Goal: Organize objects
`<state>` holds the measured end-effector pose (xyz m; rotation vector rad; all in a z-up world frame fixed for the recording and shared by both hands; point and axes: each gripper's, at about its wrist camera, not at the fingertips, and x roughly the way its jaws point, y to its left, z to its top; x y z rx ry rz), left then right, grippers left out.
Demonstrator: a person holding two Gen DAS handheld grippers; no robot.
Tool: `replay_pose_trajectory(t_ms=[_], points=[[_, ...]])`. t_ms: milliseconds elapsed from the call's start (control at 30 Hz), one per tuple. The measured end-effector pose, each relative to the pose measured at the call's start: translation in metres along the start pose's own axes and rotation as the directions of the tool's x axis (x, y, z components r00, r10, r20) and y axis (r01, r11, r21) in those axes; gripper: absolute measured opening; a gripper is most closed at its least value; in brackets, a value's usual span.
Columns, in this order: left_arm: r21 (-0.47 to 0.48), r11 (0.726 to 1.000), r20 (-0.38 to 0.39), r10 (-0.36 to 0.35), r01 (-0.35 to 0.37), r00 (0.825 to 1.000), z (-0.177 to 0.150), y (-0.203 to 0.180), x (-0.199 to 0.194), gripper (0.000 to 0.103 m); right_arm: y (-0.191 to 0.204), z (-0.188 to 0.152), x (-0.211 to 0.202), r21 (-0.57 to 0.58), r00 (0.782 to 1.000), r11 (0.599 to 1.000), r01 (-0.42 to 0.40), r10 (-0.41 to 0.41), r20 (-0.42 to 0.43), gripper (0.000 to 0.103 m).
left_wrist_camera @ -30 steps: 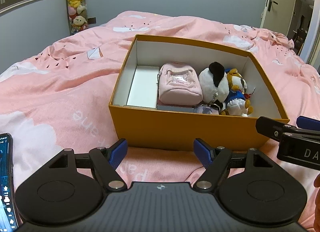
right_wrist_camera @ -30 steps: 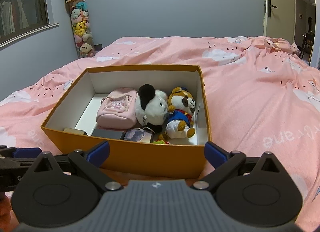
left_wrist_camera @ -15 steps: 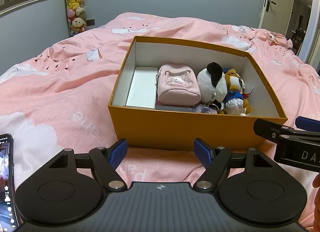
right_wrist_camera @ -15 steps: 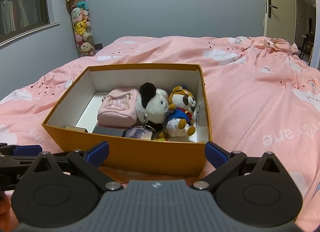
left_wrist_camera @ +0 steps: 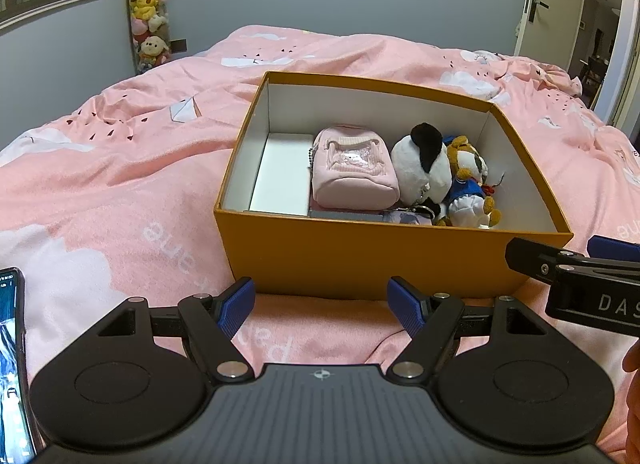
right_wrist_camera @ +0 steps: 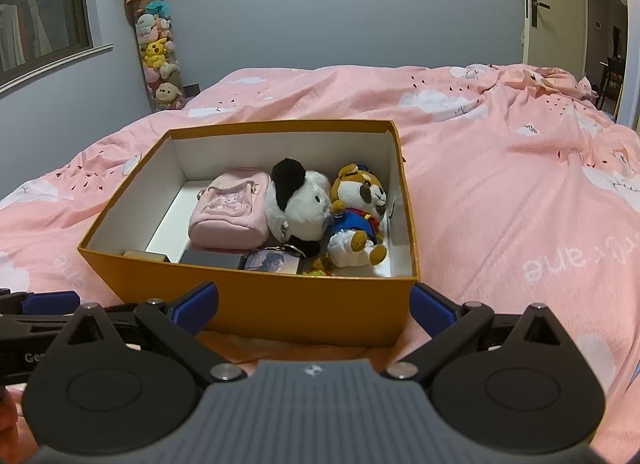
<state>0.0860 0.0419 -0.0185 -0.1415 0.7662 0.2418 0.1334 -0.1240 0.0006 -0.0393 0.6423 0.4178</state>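
Box (right_wrist_camera: pixel 256 306), orange card, ahead of my 2 grippers on bed: holds pouch (right_wrist_camera: pixel 230 209), 2 plush toys. Light, soft, I judge; pinch bodies. Left gripper (left_wrist_camera: pixel 322 304), right gripper (right_wrist_camera: pixel 314 304): fingers apart, empty.

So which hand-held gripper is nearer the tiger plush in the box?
Right. The right hand-held gripper sits at the box's near right corner, the plush's side. The left hand-held gripper faces the near wall's middle, further left.
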Motion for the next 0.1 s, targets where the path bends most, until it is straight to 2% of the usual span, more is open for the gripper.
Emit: replay_pose_trajectory(t_ms=[100], points=[[0.003, 1.000, -0.001, -0.005, 0.005, 1.000, 0.0002, -0.0007, 0.0000, 0.088, -0.0004, -0.0001, 0.0003, 0.003, 1.000, 1.000, 0.000, 0.000, -0.002, 0.101]])
